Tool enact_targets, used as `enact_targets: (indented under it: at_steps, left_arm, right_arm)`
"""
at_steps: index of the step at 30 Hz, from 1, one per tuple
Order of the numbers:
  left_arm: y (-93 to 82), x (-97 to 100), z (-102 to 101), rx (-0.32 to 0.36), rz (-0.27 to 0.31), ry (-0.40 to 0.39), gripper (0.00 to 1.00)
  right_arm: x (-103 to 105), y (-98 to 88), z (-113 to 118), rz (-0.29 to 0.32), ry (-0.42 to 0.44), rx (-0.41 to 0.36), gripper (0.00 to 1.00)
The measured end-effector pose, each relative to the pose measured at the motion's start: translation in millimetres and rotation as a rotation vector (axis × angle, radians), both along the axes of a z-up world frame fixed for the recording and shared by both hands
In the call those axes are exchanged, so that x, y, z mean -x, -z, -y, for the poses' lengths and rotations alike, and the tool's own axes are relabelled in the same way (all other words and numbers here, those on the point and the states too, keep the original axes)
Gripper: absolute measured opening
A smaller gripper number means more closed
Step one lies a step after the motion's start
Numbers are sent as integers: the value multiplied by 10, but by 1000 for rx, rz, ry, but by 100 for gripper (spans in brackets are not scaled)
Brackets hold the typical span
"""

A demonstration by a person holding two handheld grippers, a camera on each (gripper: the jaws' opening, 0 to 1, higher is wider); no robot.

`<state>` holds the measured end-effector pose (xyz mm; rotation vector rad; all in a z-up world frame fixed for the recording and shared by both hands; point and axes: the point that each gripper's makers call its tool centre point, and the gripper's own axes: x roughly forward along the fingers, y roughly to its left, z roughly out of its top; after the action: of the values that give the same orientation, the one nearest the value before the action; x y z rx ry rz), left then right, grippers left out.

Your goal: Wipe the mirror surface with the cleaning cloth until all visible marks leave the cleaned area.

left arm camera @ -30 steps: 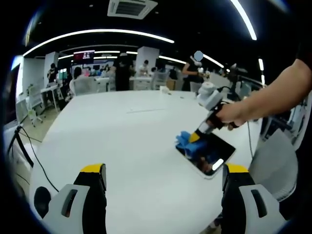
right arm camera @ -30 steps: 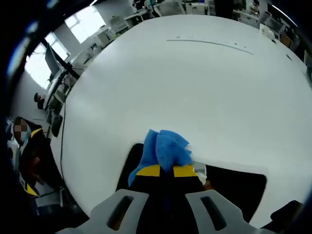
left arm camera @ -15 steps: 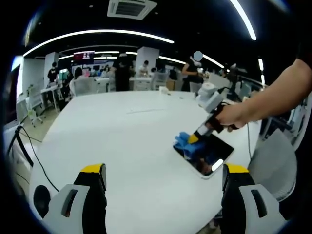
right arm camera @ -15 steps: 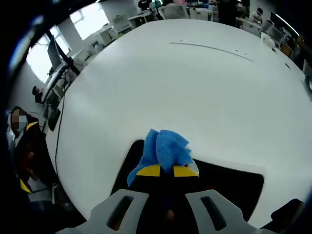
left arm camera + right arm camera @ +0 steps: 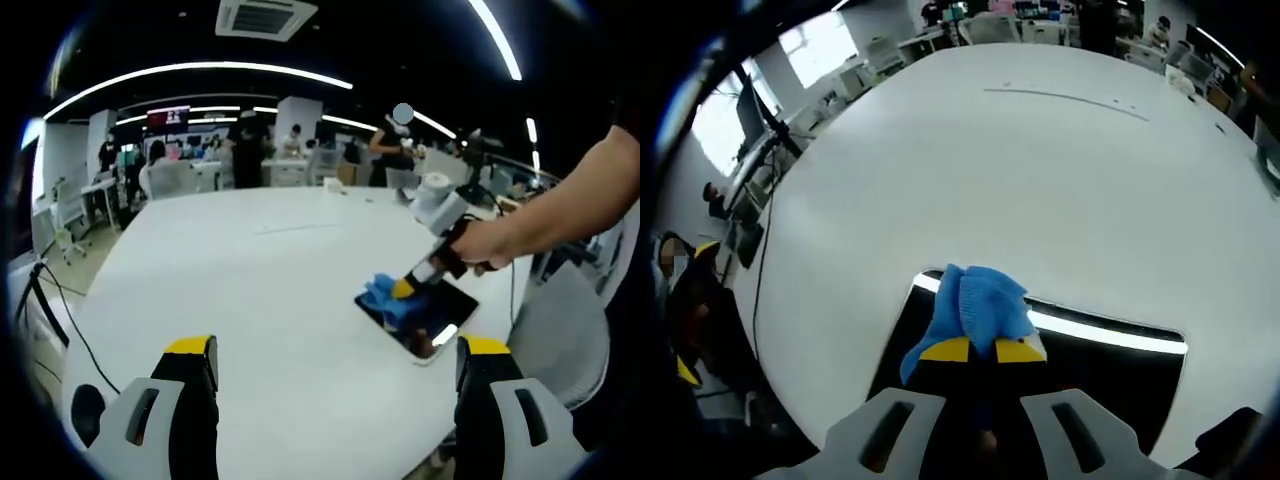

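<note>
A flat rectangular mirror (image 5: 432,322) (image 5: 1100,365) lies on the white round table (image 5: 270,290) (image 5: 1040,180), near its right edge in the left gripper view. My right gripper (image 5: 982,351) (image 5: 404,290) is shut on a blue cleaning cloth (image 5: 980,305) (image 5: 385,298) and presses it onto the mirror's far-left part. A ceiling light strip reflects across the glass. A person's hand (image 5: 480,243) holds that gripper. My left gripper (image 5: 335,350) hovers open above the table's near edge, well short of the mirror, with nothing between its jaws.
A chair (image 5: 555,340) stands by the table's right side. Cables (image 5: 50,310) trail on the floor at the left. Desks, chairs and several people fill the office behind the table. A thin seam (image 5: 1070,97) crosses the tabletop's far part.
The right gripper has shifted the cloth slightly across the mirror, and a bright light reflection now shows on the glass. The left gripper has stayed put.
</note>
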<state>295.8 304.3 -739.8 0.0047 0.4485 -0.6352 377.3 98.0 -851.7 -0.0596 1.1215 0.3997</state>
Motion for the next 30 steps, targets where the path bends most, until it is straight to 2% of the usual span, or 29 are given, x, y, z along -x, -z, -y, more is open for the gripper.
enact_targets:
  at_steps: [11, 16, 21, 25, 30]
  left_arm:
    - [-6, -12, 19, 3, 15, -11, 100]
    - [10, -51, -4, 2, 18, -52, 100]
    - [46, -148, -109, -12, 17, -102, 100]
    - [25, -134, -40, -32, 11, -88, 100]
    - [-5, -140, 52, -15, 22, -95, 100]
  right_arm:
    - [88, 6, 5, 15, 8, -11, 0]
    - [188, 2, -2, 14, 7, -27, 1]
    - [184, 0, -11, 30, -4, -31, 0]
    - [230, 7, -2, 27, -11, -44, 0]
    - [325, 11, -23, 23, -47, -35, 0]
